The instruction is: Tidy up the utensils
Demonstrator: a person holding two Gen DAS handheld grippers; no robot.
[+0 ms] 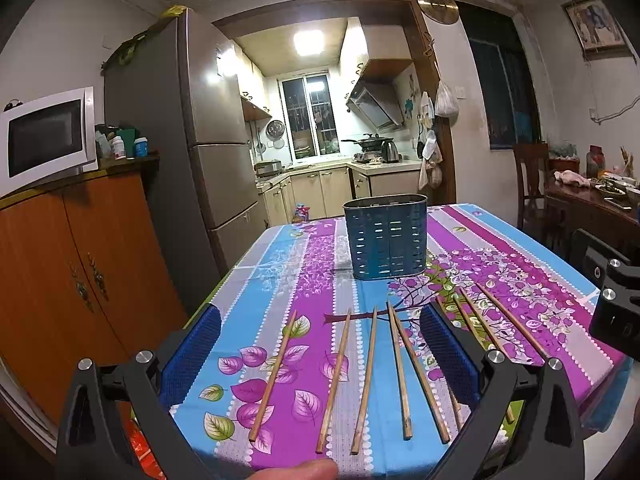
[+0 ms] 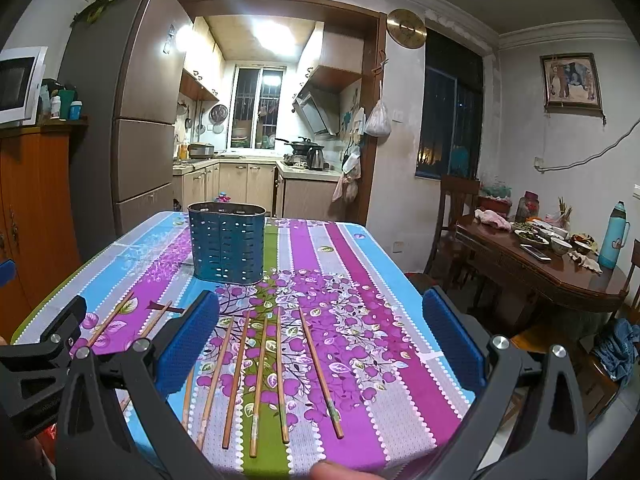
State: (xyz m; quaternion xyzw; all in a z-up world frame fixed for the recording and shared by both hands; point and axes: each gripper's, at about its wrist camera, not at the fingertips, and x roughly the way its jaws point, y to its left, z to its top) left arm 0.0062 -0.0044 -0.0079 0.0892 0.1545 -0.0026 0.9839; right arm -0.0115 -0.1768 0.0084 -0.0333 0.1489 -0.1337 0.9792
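Several wooden chopsticks [image 1: 335,376] lie in a loose row near the front edge of a table with a floral tablecloth [image 1: 304,256]. They also show in the right wrist view [image 2: 260,376]. A blue perforated utensil holder [image 1: 386,236] stands upright and empty-looking at the table's middle, also in the right wrist view [image 2: 227,242]. My left gripper [image 1: 320,356] is open and empty, hovering above the left chopsticks. My right gripper [image 2: 320,348] is open and empty, hovering above the right chopsticks. The right gripper's body [image 1: 612,300] shows at the right of the left wrist view.
An orange cabinet [image 1: 68,280] with a microwave [image 1: 44,136] and a fridge [image 1: 192,136] stand left of the table. A dark dining table [image 2: 552,264] with dishes and a thermos [image 2: 614,236] stands to the right, with chairs beside it. The kitchen lies behind.
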